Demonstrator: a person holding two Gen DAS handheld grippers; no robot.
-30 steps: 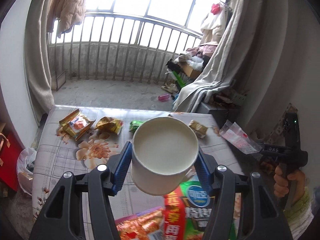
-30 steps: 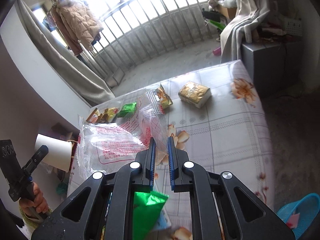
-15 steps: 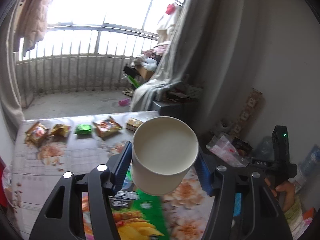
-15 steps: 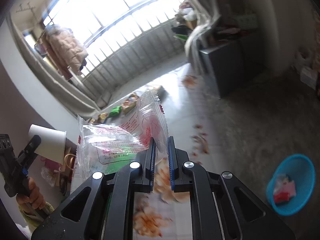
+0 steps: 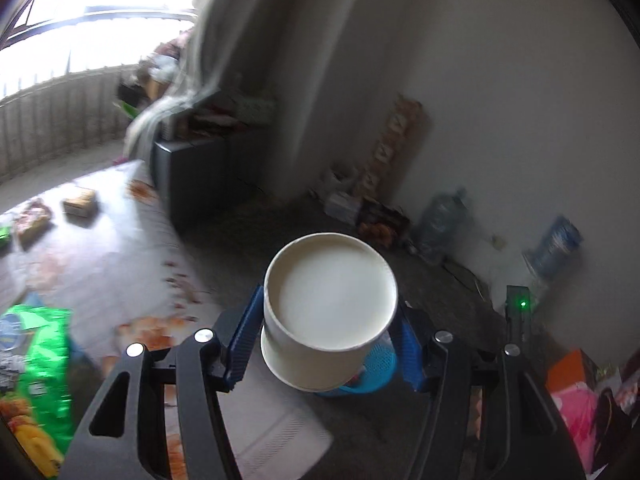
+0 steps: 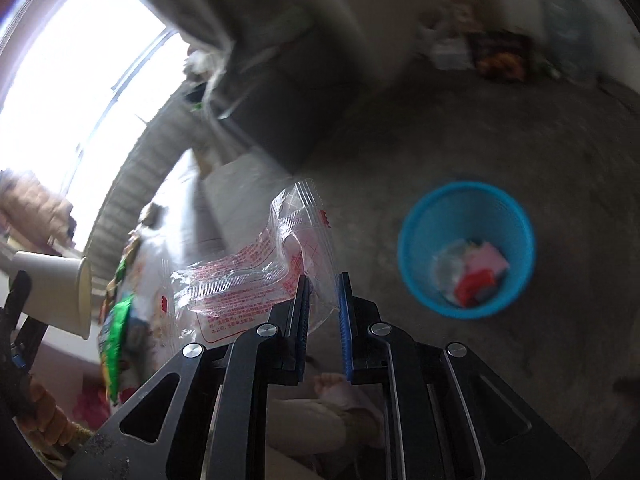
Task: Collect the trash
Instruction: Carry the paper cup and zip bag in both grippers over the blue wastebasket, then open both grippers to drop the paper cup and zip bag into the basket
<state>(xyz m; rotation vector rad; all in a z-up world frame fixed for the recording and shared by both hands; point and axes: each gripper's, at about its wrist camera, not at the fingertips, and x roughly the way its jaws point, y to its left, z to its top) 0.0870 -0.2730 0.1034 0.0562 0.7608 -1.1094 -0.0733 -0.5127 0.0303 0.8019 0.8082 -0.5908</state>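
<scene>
My left gripper is shut on a white paper cup, held in the air with its mouth toward the camera. The cup also shows at the left of the right wrist view. My right gripper is shut on a clear plastic bag with red print, which hangs out to the left of the jaws. A blue trash basket with some scraps inside stands on the floor ahead and to the right of it. In the left wrist view the basket peeks out beneath the cup.
A table with a floral cloth lies to the left, bearing snack wrappers and a green packet. A dark cabinet stands beyond it. Bottles and boxes line the wall. A pink bag lies at the right.
Both grippers have swung right, away from the table and toward the floor. The blue basket has grown larger and more central in the right wrist view. Both holds are unchanged.
</scene>
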